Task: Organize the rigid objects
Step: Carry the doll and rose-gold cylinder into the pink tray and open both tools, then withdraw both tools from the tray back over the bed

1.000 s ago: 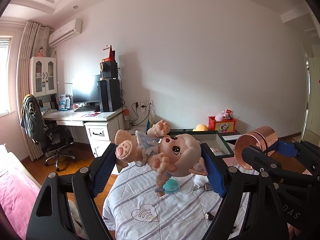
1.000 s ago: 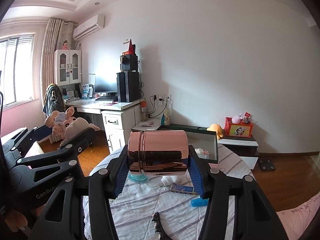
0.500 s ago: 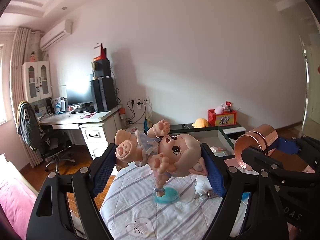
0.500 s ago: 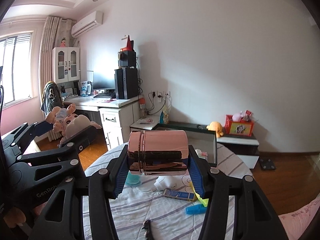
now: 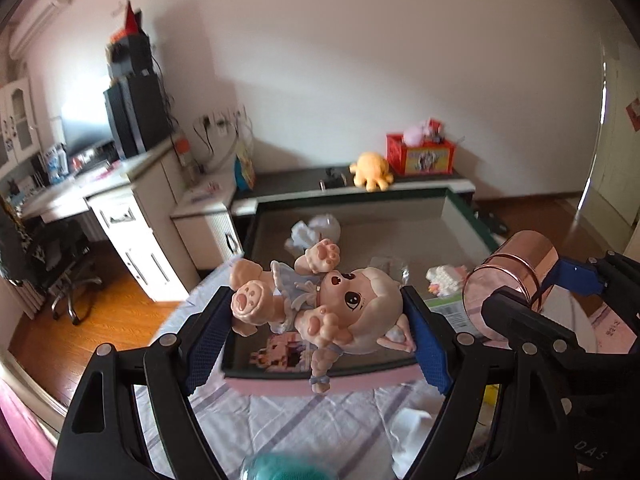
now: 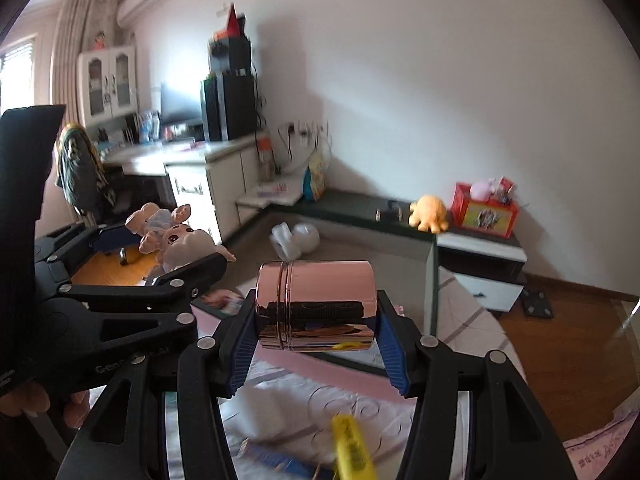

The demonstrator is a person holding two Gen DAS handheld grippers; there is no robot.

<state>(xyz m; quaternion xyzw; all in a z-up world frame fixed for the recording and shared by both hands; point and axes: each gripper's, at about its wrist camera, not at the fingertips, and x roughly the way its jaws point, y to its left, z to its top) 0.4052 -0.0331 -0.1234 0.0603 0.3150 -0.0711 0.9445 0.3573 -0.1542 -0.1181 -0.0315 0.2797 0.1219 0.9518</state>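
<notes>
1. Left wrist view: the left gripper [image 5: 320,320] is clamped on a cartoon lamb doll [image 5: 320,300], which lies sideways between the blue pads. One pad presses its feet, the other the back of its big rounded head. Holding it by the two ends probably gives a firm bite on an awkward, lumpy shape.
2. The doll looks like smooth hard vinyl: peach limbs with pink paw prints, a pale blue frilled dress, a cream curly head, and a thin braid hanging below the jaws.
3. Just ahead of and below the fingers sits an open storage box [image 5: 464,216] with a dark green rim and plain grey inner walls. Some crumpled white wrapping [image 5: 316,228] and small packets lie inside it. The doll hangs above the box's near edge, so the drop is likely meant to go there.
4. To this gripper's right, the other tool holds a rose-gold canister [image 5: 508,276].
5. Right wrist view: the right gripper [image 6: 316,334] is closed on the canister, which lies crosswise with its flat ends against the ribbed blue pads. Gripping the ends rather than the slick curved wall should keep it from rolling out.
6. The canister is a mirror-polished metal cylinder with a seam ring near one end, and it reflects the fingers beneath it.
7. The box lies directly beyond the canister. Nearer the camera, under the fingers, a yellow highlighter [image 6: 352,448] and a blue pen-like item [image 6: 276,460] lie on the quilted, striped cloth [image 6: 460,320], blurred.
</notes>
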